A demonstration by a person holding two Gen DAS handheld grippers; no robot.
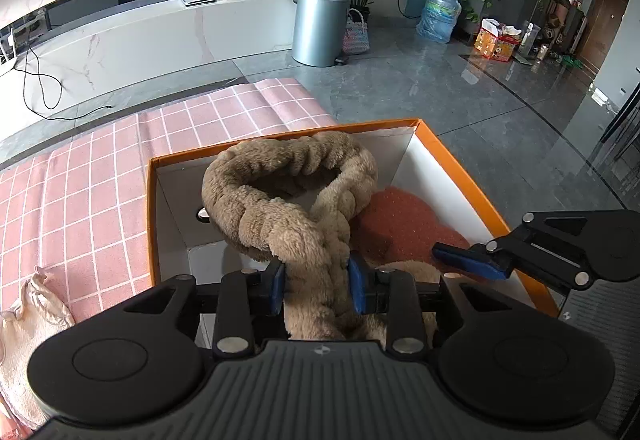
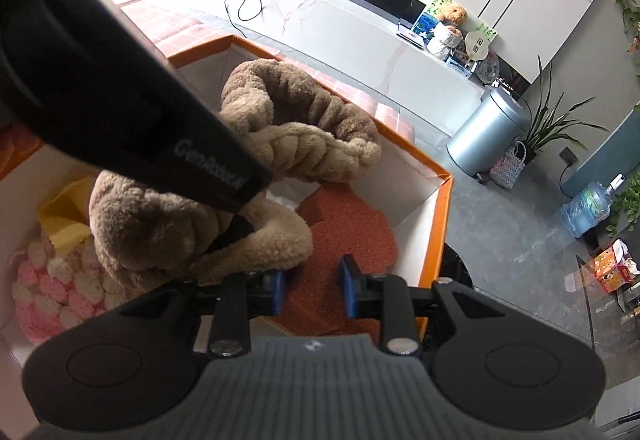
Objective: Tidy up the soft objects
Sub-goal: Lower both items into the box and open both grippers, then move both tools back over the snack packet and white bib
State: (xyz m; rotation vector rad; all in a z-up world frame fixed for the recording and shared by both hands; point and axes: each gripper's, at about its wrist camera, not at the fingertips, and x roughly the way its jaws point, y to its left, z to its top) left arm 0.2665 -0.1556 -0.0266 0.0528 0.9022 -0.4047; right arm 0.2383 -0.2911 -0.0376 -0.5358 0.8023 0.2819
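Note:
My left gripper (image 1: 317, 286) is shut on a tan braided plush headband (image 1: 280, 180) and holds it over the orange-rimmed white box (image 1: 460, 168). The headband's loop hangs inside the box, above a rust-red sponge (image 1: 404, 228). In the right wrist view the headband (image 2: 304, 112) curls above the sponge (image 2: 348, 232), and the left gripper's black body (image 2: 120, 80) crosses over it. My right gripper (image 2: 312, 288) is open and empty just above the sponge, beside the headband's lower end. A pink-and-white knitted piece (image 2: 52, 292) and a yellow cloth (image 2: 64, 216) lie in the box's left part.
The box (image 2: 440, 208) stands on a pink checked cloth (image 1: 80, 176). A cream satin pouch (image 1: 28, 320) lies on the cloth at the left. Beyond are grey floor tiles, a silver bin (image 1: 320, 24), a water bottle (image 1: 440, 14) and a white TV bench (image 1: 140, 40).

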